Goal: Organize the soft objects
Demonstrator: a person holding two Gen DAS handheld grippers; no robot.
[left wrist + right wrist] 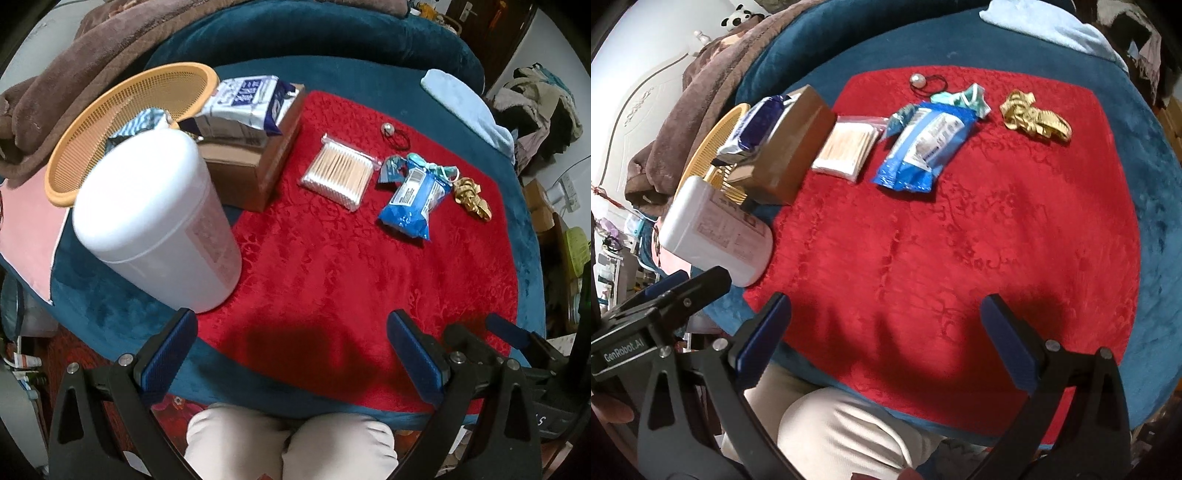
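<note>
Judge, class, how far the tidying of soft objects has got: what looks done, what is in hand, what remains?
Possibly done: a striped packet lies in the orange basket. In hand: nothing; the left gripper and right gripper are both open and empty. Left: the cotton swabs, blue packet, gold ribbon and pearl hair tie lie loose on the red cloth.

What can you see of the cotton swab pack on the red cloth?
The cotton swab pack is a clear, flat plastic bag of wooden-stick swabs, their white tips lined up at both ends. It appears sealed and lies flat on the red cloth, between the brown cardboard box and the blue wipes packet. In the right wrist view it seems to touch the box; neither gripper is near it.
</note>
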